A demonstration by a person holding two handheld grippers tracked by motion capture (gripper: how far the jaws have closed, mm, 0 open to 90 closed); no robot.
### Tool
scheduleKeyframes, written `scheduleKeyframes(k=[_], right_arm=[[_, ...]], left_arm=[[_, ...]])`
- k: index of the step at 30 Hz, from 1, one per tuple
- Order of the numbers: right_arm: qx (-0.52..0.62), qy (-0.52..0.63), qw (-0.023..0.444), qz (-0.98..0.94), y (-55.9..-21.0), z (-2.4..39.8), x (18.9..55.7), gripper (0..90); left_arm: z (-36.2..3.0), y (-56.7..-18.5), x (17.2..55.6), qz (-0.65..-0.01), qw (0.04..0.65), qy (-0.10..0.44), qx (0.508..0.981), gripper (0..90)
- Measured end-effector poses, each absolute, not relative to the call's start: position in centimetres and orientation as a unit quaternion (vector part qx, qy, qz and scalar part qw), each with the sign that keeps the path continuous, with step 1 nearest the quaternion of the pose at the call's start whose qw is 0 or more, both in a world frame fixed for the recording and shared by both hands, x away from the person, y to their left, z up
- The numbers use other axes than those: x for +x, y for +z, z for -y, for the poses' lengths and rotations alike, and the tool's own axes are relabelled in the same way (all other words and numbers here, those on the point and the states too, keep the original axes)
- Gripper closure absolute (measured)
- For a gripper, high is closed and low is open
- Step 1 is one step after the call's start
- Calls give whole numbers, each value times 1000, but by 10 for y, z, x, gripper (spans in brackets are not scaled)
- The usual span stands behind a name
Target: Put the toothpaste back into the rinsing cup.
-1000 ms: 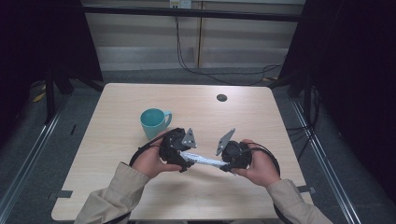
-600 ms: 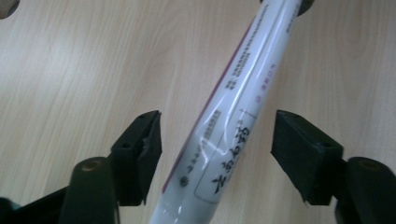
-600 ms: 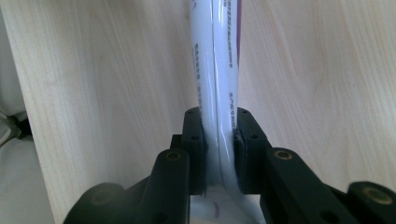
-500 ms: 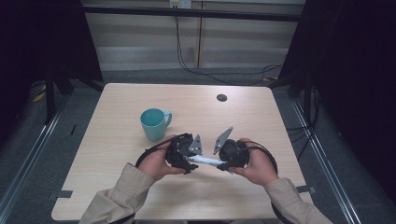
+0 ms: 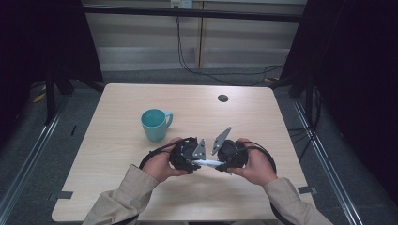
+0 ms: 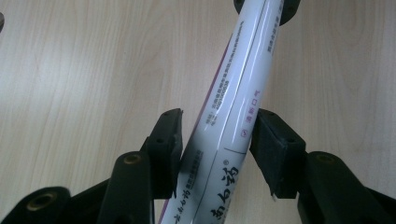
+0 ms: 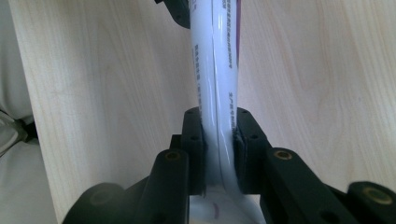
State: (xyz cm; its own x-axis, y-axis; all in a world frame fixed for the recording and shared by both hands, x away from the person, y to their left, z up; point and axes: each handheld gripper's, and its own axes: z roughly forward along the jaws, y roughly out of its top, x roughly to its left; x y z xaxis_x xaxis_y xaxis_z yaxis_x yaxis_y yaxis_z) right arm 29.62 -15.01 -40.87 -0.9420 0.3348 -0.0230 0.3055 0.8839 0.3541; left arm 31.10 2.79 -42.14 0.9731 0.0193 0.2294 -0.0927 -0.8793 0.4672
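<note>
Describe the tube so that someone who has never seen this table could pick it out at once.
On the light wooden table, look at the near edge, where two hands hold black grippers facing each other. The tube spans the gap between the left gripper and the right gripper. It is long, white and glossy with printed text and a purple stripe, unlike the teal mug behind it.

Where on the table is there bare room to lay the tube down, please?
Free: the strip between the teal mug and the left edge, and the right side below the black disc. Crowded: the near middle, where both grippers hold the tube.
</note>
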Motion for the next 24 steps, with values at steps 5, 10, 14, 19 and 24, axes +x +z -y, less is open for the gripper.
scheduleKeyframes(k=[5,10,14,19,24], right_arm=[[155,173,42,-972,-407,147,296,769],[149,169,40,-973,-408,144,296,761],[164,185,23,-969,-409,147,296,732],[168,206,30,-964,-408,149,296,674],[196,223,58,-953,-409,157,300,447]], left_arm=[[-27,-422,309,19,229,110,967,595],[-29,-423,308,34,214,106,971,651],[-30,-424,305,26,221,98,970,692],[-32,-423,304,10,230,88,969,715],[-37,-422,307,-13,237,86,967,725]])
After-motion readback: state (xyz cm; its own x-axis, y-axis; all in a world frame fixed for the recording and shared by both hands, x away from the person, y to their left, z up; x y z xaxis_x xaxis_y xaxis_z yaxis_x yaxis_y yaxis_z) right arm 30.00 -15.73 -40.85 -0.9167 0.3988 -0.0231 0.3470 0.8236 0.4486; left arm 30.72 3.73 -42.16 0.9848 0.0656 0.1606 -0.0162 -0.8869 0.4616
